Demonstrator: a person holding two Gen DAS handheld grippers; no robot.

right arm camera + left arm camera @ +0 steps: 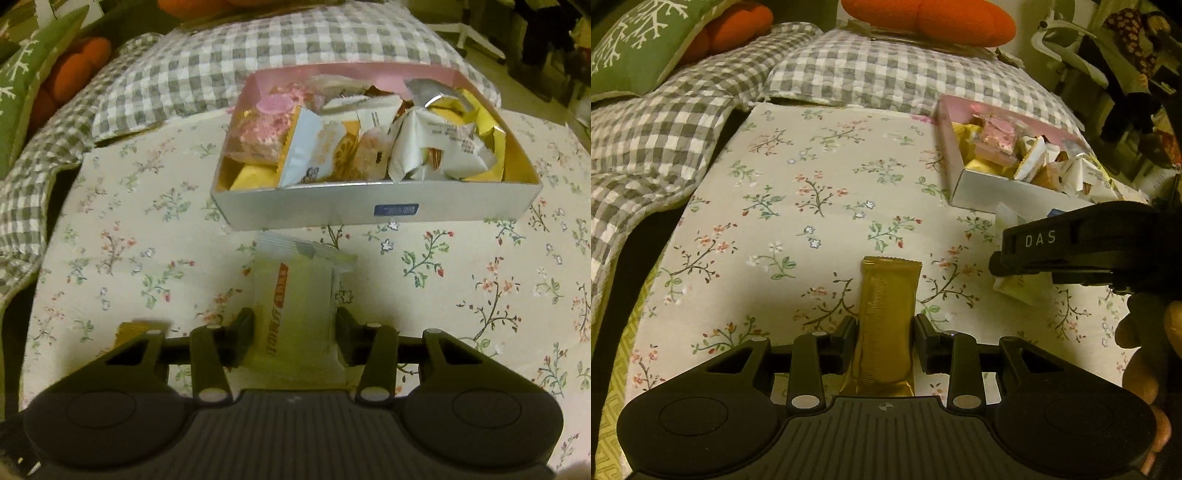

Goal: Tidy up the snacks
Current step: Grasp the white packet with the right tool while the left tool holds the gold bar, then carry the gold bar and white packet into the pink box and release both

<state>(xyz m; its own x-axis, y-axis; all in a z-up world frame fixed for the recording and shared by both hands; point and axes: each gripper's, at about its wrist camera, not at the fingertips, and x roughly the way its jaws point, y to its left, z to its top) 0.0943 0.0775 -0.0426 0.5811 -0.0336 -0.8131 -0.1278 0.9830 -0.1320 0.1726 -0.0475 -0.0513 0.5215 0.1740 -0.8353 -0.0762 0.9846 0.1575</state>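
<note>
My left gripper [885, 334] is shut on a gold-wrapped snack bar [886, 314] that points forward over the floral cloth [798, 206]. My right gripper [295, 330] is shut on a pale yellow-white snack packet [295, 310], held just in front of the open snack box [369, 214]. The box has a white outside and a pink inside and holds several wrapped snacks [332, 144]. In the left wrist view the box [997, 192] sits at the far right, with the right gripper's black body [1082, 247] in front of it.
A grey checked quilt [886, 74] lies behind the cloth, with orange cushions [931, 18] and a green pillow [639, 40] beyond. A corner of the gold bar [136, 328] shows at my right gripper's left. Furniture [1071, 40] stands at the far right.
</note>
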